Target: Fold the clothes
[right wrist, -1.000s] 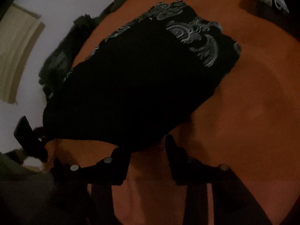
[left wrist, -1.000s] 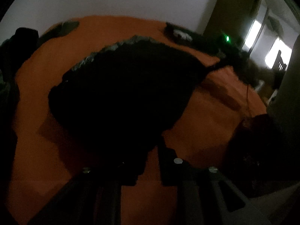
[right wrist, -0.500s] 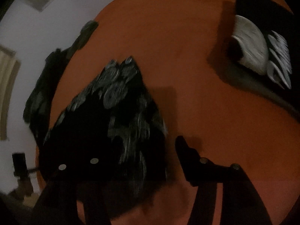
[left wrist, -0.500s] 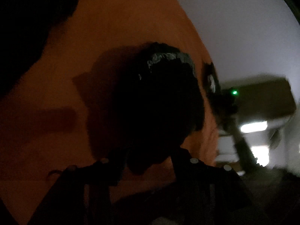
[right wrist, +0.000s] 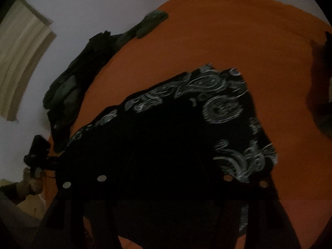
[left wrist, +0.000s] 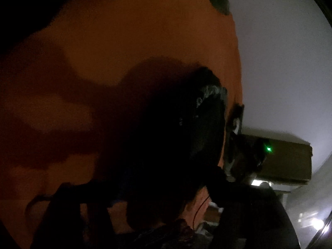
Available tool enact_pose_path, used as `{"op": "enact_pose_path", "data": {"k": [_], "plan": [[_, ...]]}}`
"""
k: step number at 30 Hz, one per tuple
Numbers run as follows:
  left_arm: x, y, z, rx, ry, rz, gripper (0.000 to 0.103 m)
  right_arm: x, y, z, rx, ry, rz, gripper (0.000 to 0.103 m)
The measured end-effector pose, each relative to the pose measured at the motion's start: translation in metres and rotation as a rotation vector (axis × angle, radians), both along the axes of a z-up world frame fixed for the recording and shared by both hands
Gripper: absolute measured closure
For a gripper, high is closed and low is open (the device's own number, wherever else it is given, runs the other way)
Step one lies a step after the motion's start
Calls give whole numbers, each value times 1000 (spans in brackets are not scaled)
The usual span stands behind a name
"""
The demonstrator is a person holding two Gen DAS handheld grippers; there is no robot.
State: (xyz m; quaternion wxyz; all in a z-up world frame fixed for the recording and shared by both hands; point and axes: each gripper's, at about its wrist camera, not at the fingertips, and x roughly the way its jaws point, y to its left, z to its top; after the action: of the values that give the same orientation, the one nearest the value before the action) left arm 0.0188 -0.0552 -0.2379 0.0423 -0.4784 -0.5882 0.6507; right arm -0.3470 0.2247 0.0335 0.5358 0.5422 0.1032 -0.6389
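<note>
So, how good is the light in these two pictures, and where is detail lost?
Left wrist view: very dim; the black garment merges with its shadow on the orange sheet; only a green light is bright. Right wrist view: somewhat brighter, and the garment's white pattern is readable though slightly blurred, but its lower part is pure black. Both views bend straight lines near the edges.

Both wrist views look steeply down, close over the orange bed [right wrist: 207, 41]. Left view rolled sideways, wall at right. Shared: black patterned garment [right wrist: 186, 114], bed.
</note>
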Motion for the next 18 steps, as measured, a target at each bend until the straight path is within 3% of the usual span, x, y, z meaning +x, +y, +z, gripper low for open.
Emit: {"op": "enact_pose_path", "data": {"k": [2, 3, 4, 5, 6, 10, 11, 14, 16, 18], "plan": [[-12, 8, -9, -4, 8, -17, 26, 4, -2, -6, 12, -6, 3, 42], [-14, 11, -9, -47, 8, -6, 43, 5, 0, -7, 20, -10, 4, 42], [-17, 14, -3, -128, 11, -14, 69, 5, 3, -8, 25, -10, 0, 42], [-20, 18, 3, -213, 16, -26, 84, 5, 5, -9, 26, -10, -8, 42], [-22, 20, 17, -302, 33, -37, 89, 6, 9, -9, 25, -17, -17, 42], [-13, 14, 110, -542, 239, -33, 89, 11, 19, -3, 5, -13, -39, 42], [-13, 14, 115, -562, 226, -55, 89, 12, 21, 1, -3, -11, -30, 42], [-17, 18, 76, -610, 24, -197, 83, 11, 21, 10, 7, 44, 15, 42], [-14, 10, 42, -543, -112, -194, 83, -1, 17, 14, 25, 97, 38, 42], [-2, -5, 28, -394, -94, -73, 79, -25, 12, 16, 52, 134, 25, 42]]}}
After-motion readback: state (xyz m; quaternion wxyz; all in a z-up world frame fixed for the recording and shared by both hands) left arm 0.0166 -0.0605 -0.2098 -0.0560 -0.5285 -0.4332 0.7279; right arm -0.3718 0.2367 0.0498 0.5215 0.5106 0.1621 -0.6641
